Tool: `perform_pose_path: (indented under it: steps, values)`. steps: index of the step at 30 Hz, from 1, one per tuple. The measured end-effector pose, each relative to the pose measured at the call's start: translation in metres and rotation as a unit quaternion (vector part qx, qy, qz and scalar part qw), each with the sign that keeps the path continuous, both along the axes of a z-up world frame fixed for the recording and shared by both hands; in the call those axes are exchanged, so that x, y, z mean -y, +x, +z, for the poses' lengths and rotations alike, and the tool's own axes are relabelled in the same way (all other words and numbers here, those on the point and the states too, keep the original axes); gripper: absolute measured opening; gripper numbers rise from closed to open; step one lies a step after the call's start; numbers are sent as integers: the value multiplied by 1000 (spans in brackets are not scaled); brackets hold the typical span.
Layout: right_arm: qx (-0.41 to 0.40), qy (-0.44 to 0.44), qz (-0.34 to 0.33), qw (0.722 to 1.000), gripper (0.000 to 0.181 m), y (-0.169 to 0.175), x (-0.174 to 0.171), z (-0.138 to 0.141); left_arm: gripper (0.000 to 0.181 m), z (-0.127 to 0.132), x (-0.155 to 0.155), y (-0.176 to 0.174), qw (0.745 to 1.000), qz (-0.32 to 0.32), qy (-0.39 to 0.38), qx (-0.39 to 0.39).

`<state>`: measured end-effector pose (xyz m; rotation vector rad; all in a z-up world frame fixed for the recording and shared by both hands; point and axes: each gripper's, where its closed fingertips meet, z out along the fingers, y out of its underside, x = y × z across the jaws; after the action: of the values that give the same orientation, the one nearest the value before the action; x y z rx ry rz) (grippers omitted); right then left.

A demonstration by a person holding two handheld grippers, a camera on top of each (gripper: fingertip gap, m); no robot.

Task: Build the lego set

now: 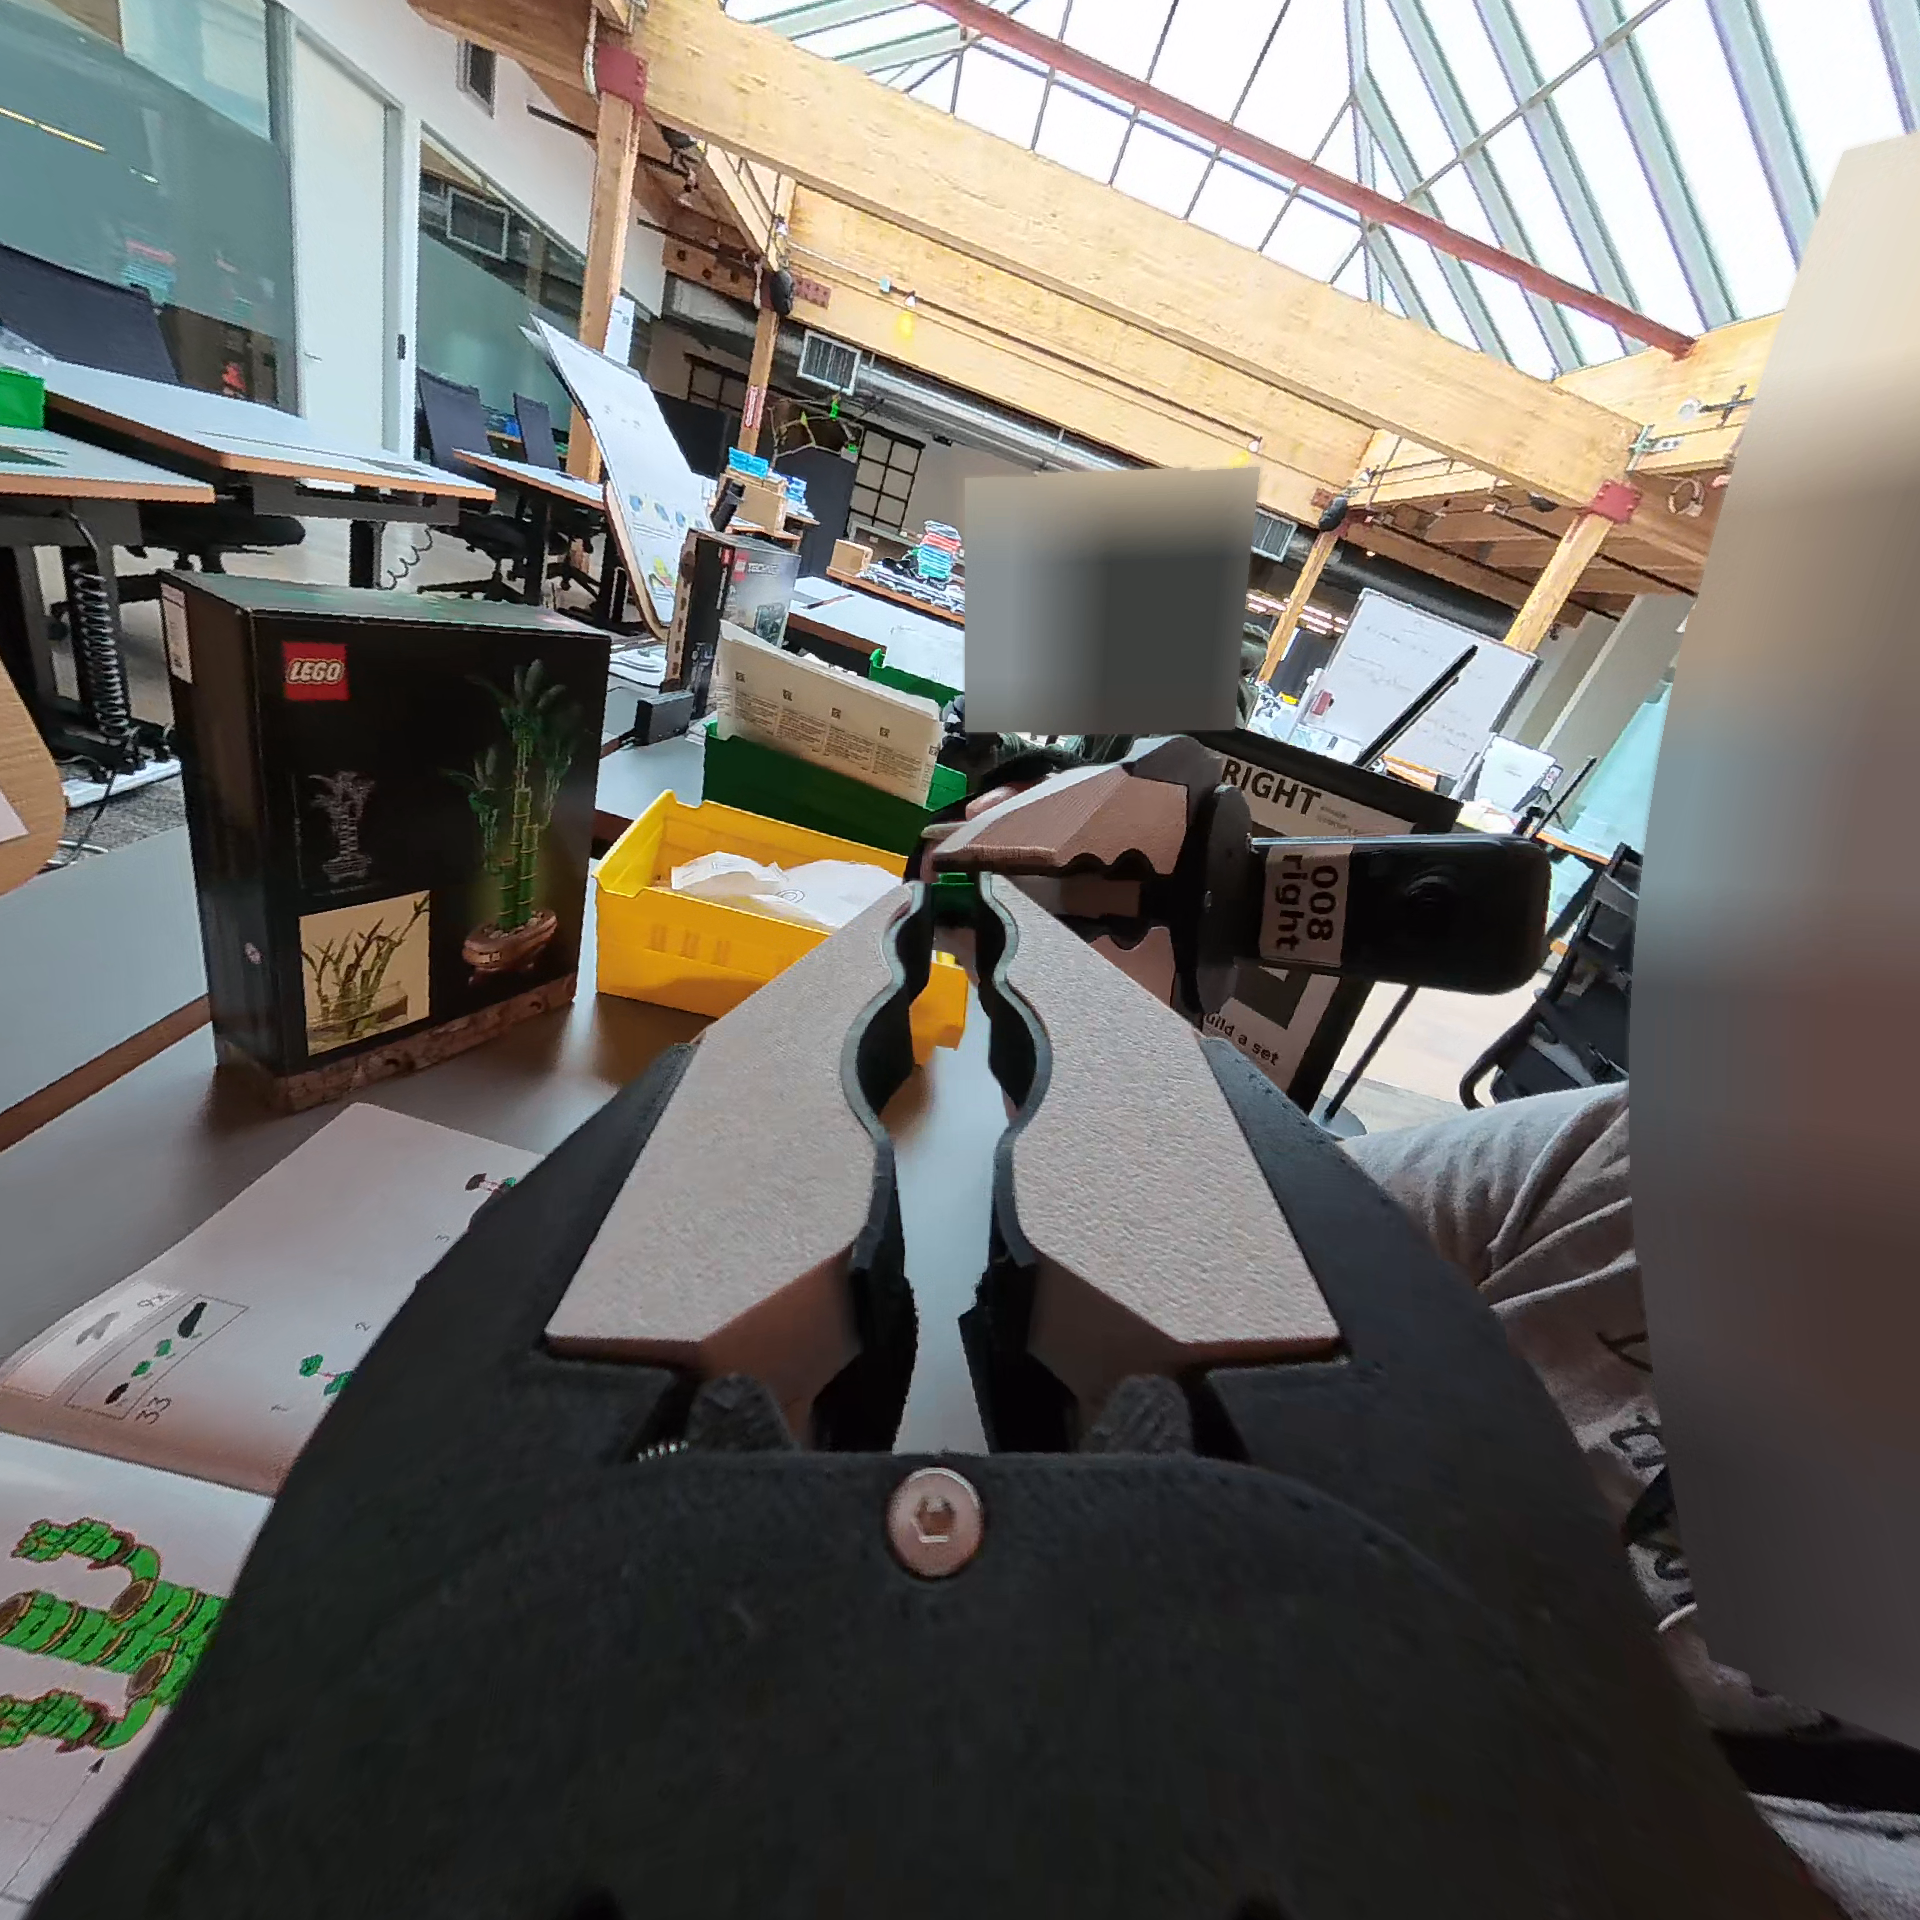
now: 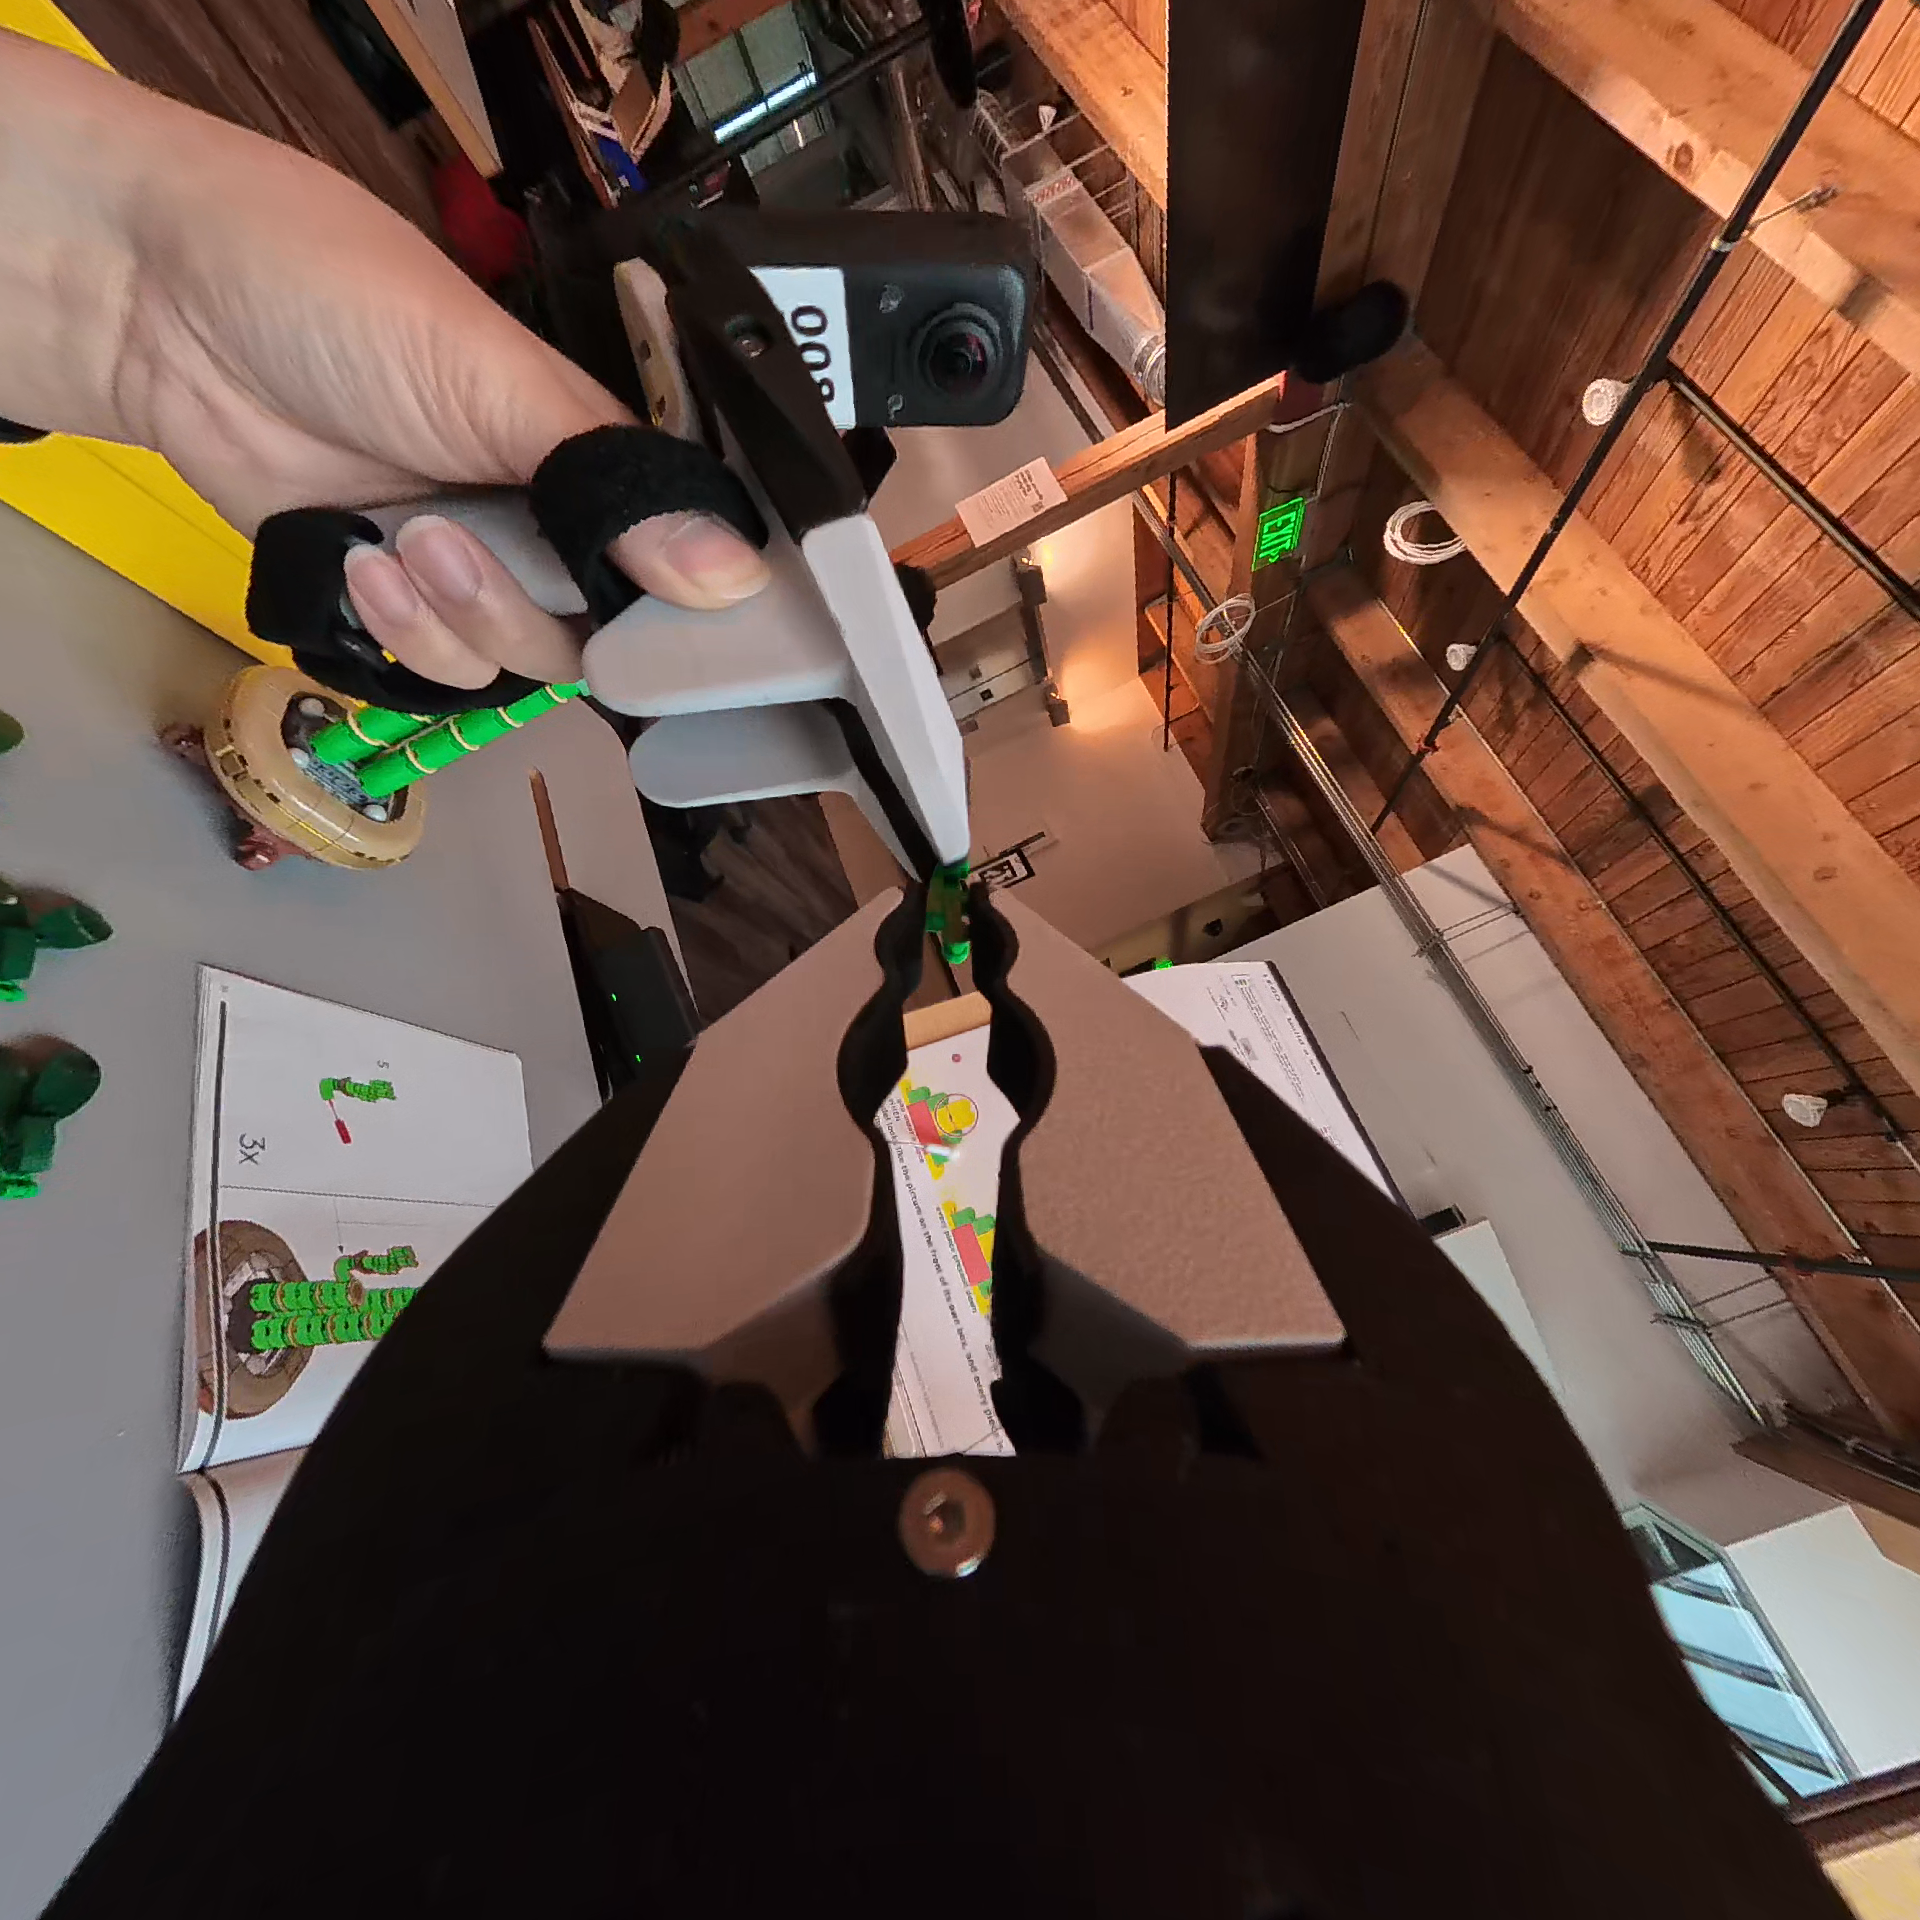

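Note:
My right gripper (image 2: 951,920) is shut on a small green lego piece (image 2: 948,906) and holds it in the air above the table. My left gripper (image 1: 945,899) meets it tip to tip; in the right wrist view its tips (image 2: 953,854) close on the top of the same piece. In the left wrist view the right gripper (image 1: 940,847) comes in from the right and the piece is hard to see. The part-built bamboo model (image 2: 312,769), green stalks on a round tan base, stands on the grey table (image 2: 83,1351).
An open instruction booklet (image 2: 353,1195) lies on the table, with green leaf assemblies (image 2: 42,930) beside it. The lego box (image 1: 384,831) stands at the left. A yellow bin (image 1: 727,935) and a green bin (image 1: 821,779) stand behind. A person's hand (image 2: 260,312) holds the left gripper. The tips of both grippers are at nearly the same place. The part-built bamboo model (image 2: 312,769) is about equally far from each gripper, around 35 centimetres.

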<state>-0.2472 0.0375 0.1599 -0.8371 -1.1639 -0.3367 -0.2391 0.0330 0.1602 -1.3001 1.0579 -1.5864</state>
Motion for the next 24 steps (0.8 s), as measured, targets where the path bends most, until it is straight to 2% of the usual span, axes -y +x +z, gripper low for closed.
perform_pose_path:
  steps: [13, 17, 24]
  values:
    - [5, -20, 13, 1000, 5, 3, 4, -3, 5, -2, 6, 3, 1000, 0, 9, -11]
    - [-17, -33, 31, 999, 6, 0, 4, 0, 5, 1, 5, 1, 1000, 1, 6, -5]
    - [4, -18, 16, 1000, 5, 2, 5, -3, 5, -2, 7, 3, 1000, 2, 10, -15]
